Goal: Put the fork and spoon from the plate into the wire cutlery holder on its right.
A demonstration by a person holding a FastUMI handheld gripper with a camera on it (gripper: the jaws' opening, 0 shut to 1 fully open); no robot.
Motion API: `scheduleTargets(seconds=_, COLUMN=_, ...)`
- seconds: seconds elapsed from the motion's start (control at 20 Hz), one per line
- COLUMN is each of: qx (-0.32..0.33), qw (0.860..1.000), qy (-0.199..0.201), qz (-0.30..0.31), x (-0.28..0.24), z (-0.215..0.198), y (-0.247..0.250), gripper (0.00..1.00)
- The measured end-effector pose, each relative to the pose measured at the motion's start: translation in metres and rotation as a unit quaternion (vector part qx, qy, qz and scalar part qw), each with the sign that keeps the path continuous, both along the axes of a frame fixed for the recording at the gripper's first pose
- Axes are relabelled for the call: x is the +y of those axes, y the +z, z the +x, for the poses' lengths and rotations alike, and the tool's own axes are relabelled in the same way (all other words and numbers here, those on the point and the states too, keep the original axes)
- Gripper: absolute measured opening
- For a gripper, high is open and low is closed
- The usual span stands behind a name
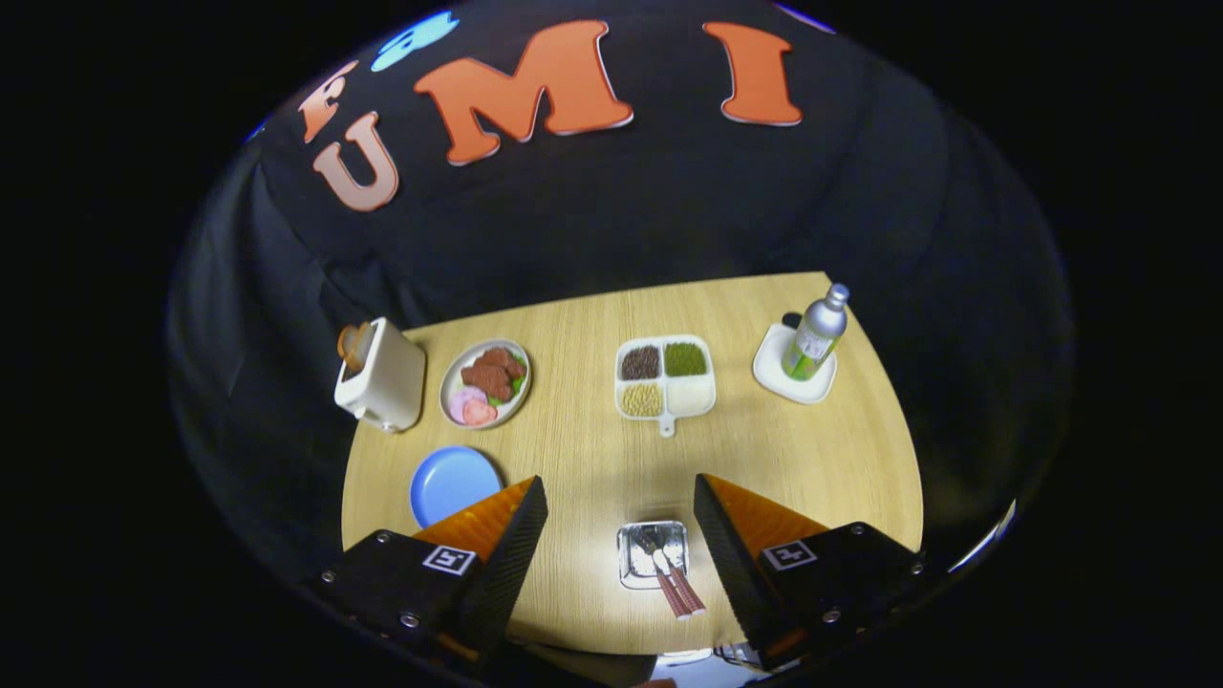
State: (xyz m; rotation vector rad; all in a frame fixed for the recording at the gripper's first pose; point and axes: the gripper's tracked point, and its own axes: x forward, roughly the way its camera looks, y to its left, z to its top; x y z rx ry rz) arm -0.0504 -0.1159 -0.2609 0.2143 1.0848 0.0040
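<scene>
Below, tongs (621, 521) spread wide; striped-handled fork and spoon (669, 573) on square plate (631, 569) between.

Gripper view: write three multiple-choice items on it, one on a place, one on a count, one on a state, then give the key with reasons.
1. Where does the small square plate with the fork and spoon lie?
A. between the two fingers
B. beside the toaster
C. under the bottle

2. How many sections of the divided tray hold grains or beans?
A. one
B. three
C. four

3. What state is the gripper in?
A. shut on the fork
B. shut on the blue plate
C. open, holding nothing

Key: 1 A, the square plate sits on the table in the gap between the fingers. 2 B, dark, green and pale fillings show, while the fourth section is bare. 3 C, the fingers stand wide apart and touch nothing.
</scene>
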Motion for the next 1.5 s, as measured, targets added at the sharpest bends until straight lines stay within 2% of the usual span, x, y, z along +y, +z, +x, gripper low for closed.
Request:
scheduleTargets(seconds=0.15, qx=-0.084, qw=0.996, qy=-0.02, qz=-0.022, x=-0.019, z=0.01, y=0.031, gripper=0.94)
scheduleTargets(seconds=0.25, qx=-0.16, qw=0.986, qy=-0.027, qz=-0.035, x=-0.027, z=0.022, y=0.062, gripper=0.94)
scheduleTargets(seconds=0.35, qx=-0.238, qw=0.969, qy=-0.028, qz=-0.055, x=-0.033, z=0.033, y=0.098, gripper=0.94)
scheduleTargets(seconds=0.5, qx=-0.337, qw=0.936, qy=-0.026, qz=-0.1, x=-0.039, z=0.042, y=0.15, gripper=0.95)
scheduleTargets(seconds=0.7, qx=-0.42, qw=0.899, qy=-0.022, qz=-0.126, x=-0.035, z=0.042, y=0.198, gripper=0.96)
scheduleTargets(seconds=0.75, qx=-0.438, qw=0.888, qy=-0.021, qz=-0.137, x=-0.036, z=0.043, y=0.206, gripper=0.96)
scheduleTargets(seconds=0.85, qx=-0.455, qw=0.877, qy=-0.026, qz=-0.152, x=-0.039, z=0.043, y=0.213, gripper=0.97)
scheduleTargets(seconds=1.05, qx=-0.479, qw=0.865, qy=-0.02, qz=-0.147, x=-0.034, z=0.039, y=0.223, gripper=0.97)
scheduleTargets(seconds=1.3, qx=-0.539, qw=0.826, qy=0.002, qz=-0.165, x=-0.021, z=0.035, y=0.25, gripper=0.98)
scheduleTargets(seconds=1.5, qx=-0.549, qw=0.819, qy=0.012, qz=-0.168, x=-0.016, z=0.032, y=0.254, gripper=0.98)
